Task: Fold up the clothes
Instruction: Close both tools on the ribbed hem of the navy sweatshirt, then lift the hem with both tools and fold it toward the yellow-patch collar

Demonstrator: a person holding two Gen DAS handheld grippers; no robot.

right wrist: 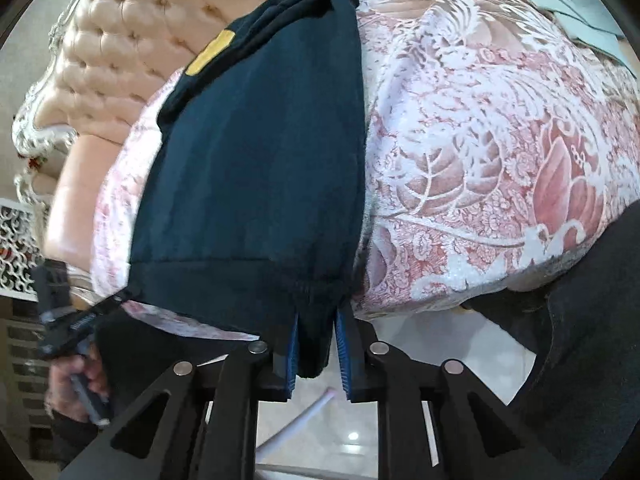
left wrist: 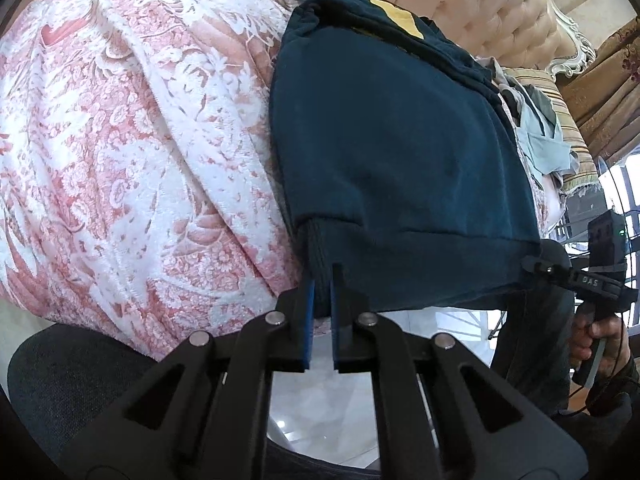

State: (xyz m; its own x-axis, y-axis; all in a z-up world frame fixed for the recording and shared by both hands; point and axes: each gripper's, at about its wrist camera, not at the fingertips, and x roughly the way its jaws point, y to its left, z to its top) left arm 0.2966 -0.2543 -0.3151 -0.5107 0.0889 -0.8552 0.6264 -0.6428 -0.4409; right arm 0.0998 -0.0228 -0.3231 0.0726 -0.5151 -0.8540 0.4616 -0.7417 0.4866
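While lying flat on the pink floral bedspread (left wrist: 132,152), the navy garment (left wrist: 392,152) has its near hem overhanging; left claw (left wrist: 322,280) and right claw (right wrist: 318,322) each clench a hem corner, presumably to lift it for a fold.

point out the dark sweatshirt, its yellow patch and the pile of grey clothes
dark sweatshirt (left wrist: 392,152), left wrist view, middle of the body
yellow patch (right wrist: 210,52), right wrist view, patch centre
pile of grey clothes (left wrist: 540,136), left wrist view, light grey piece
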